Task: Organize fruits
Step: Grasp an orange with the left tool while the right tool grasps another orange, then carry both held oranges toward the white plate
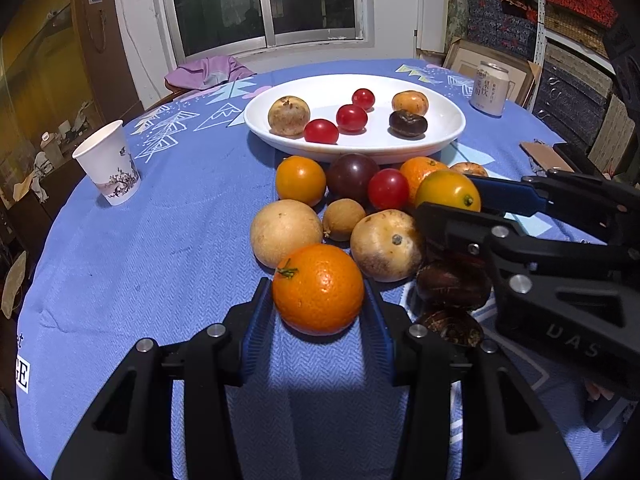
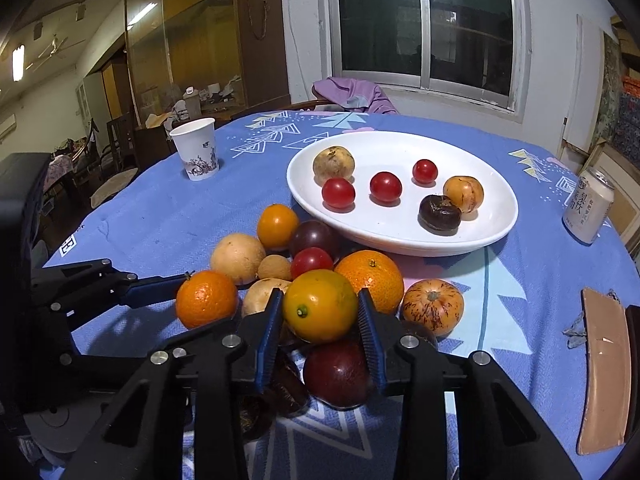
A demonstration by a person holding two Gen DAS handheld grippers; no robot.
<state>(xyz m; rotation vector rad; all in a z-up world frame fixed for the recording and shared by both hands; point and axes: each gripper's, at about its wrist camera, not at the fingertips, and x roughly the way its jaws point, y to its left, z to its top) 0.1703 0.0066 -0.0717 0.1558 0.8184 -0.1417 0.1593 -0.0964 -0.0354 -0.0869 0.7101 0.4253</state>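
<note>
A pile of fruit lies on the blue tablecloth in front of a white oval plate (image 1: 448, 136) (image 2: 496, 224) that holds several small fruits. My left gripper (image 1: 318, 300) is shut on an orange mandarin (image 1: 318, 290), which also shows in the right wrist view (image 2: 206, 298). My right gripper (image 2: 320, 312) is shut on a yellow-orange citrus (image 2: 320, 306), seen from the left wrist view (image 1: 448, 190) between its blue pads. Tan round fruits (image 1: 286, 232), a red tomato (image 1: 388, 189), dark plums (image 2: 336, 372) and chestnuts (image 1: 452, 284) lie around them.
A paper cup (image 1: 108, 162) (image 2: 196, 148) stands at the left. A drink can (image 1: 490, 88) (image 2: 588, 210) stands at the right of the plate. A brown flat case (image 2: 604, 368) lies at the right edge. A purple cloth (image 1: 208, 72) hangs on a chair beyond the table.
</note>
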